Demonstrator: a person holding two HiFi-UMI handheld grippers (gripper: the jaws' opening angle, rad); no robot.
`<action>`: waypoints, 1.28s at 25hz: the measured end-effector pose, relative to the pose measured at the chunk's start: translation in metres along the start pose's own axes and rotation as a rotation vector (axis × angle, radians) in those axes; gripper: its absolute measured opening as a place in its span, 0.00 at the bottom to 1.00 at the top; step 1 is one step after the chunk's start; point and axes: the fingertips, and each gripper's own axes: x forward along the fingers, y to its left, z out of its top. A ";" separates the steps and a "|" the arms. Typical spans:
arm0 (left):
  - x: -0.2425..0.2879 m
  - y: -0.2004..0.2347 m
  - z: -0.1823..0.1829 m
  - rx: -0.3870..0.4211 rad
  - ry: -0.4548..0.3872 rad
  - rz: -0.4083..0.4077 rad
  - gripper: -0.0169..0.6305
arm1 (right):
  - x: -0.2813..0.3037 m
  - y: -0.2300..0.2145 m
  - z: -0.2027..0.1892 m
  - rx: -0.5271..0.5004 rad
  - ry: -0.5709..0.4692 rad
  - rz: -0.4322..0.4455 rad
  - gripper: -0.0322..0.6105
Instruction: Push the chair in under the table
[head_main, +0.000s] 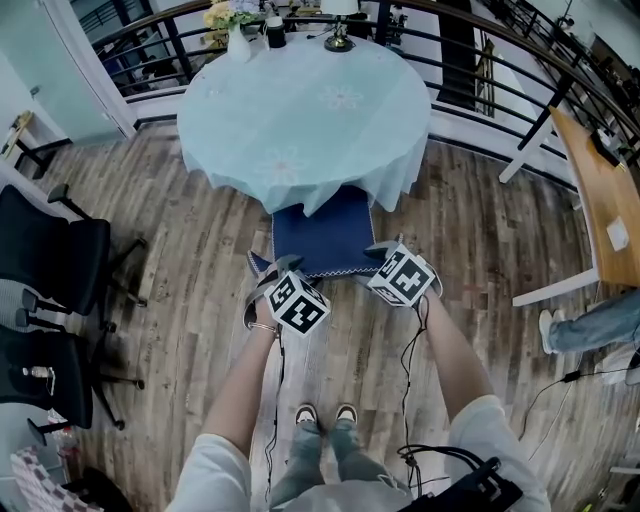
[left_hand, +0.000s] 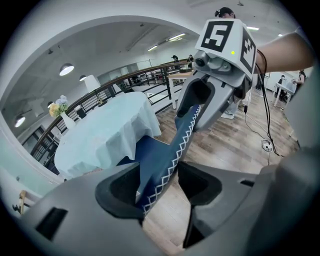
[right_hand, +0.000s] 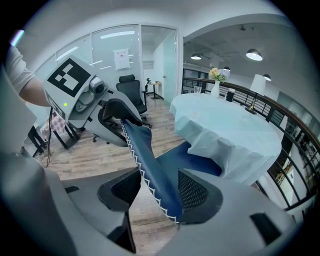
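Note:
A dark blue chair (head_main: 322, 232) with white zigzag stitching stands at the near edge of the round table (head_main: 300, 110), which has a pale blue cloth. The front of its seat lies under the cloth's hem. My left gripper (head_main: 272, 268) holds the left end of the chair's back rail, and my right gripper (head_main: 385, 252) holds the right end. In the left gripper view the chair back (left_hand: 167, 160) runs between my jaws (left_hand: 159, 185) up to the right gripper (left_hand: 196, 107). In the right gripper view the chair back (right_hand: 150, 165) fills the gap of the right gripper (right_hand: 156, 192) and runs to the left gripper (right_hand: 117, 112).
Black office chairs (head_main: 50, 260) stand at the left. A wooden desk (head_main: 600, 200) and a person's leg (head_main: 590, 325) are at the right. A curved railing (head_main: 480, 60) runs behind the table. A flower vase (head_main: 232, 30) and a lamp (head_main: 340, 30) stand on its far side. Cables (head_main: 560, 380) trail over the wood floor.

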 end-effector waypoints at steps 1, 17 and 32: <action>0.001 0.001 0.001 0.002 -0.001 -0.001 0.40 | 0.000 -0.002 0.000 -0.001 0.001 0.002 0.43; 0.003 -0.001 0.009 0.001 0.006 -0.002 0.40 | -0.004 -0.009 -0.001 -0.016 -0.002 0.019 0.43; 0.006 0.000 0.005 0.000 0.011 -0.021 0.40 | 0.000 -0.009 0.000 -0.004 -0.017 -0.014 0.43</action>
